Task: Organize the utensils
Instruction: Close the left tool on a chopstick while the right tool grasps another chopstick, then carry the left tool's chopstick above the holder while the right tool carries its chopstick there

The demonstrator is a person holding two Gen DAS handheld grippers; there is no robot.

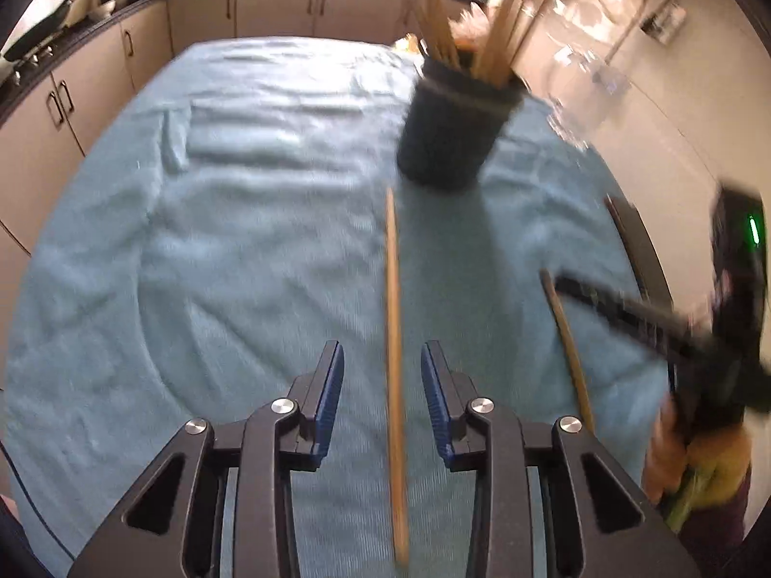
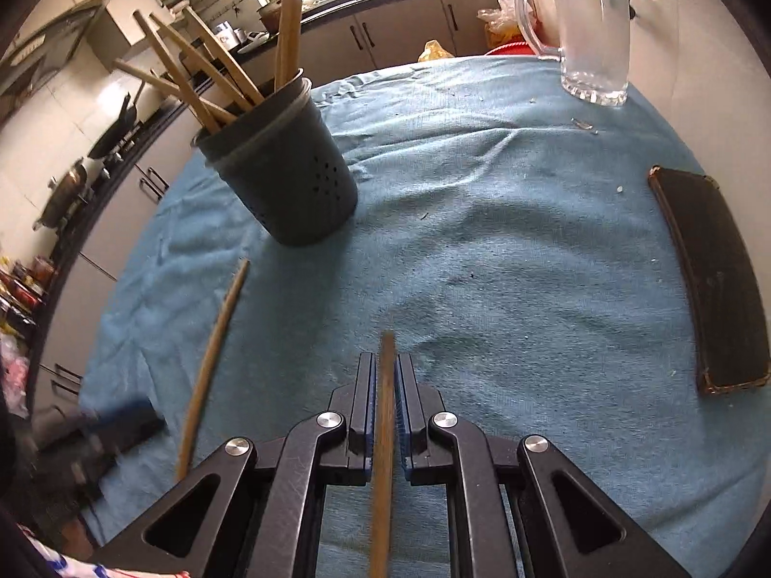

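A dark holder [image 1: 453,130] [image 2: 284,164] with several wooden utensils stands on the blue cloth [image 1: 241,221] [image 2: 506,250]. My left gripper [image 1: 383,366] is open, its jaws on either side of a wooden stick [image 1: 395,361] that lies on the cloth, not gripping it. That stick shows at the left in the right wrist view [image 2: 212,361]. My right gripper [image 2: 385,375] is shut on a second wooden stick [image 2: 383,433]. In the left wrist view the right gripper [image 1: 568,289] and its stick [image 1: 571,356] are at the right, blurred.
A glass pitcher [image 2: 592,29] [image 1: 583,82] stands at the far right of the table. A black case [image 2: 713,279] [image 1: 636,245] lies by the right edge. Kitchen cabinets [image 1: 202,14] and a stove with pans [image 2: 82,168] lie beyond the table.
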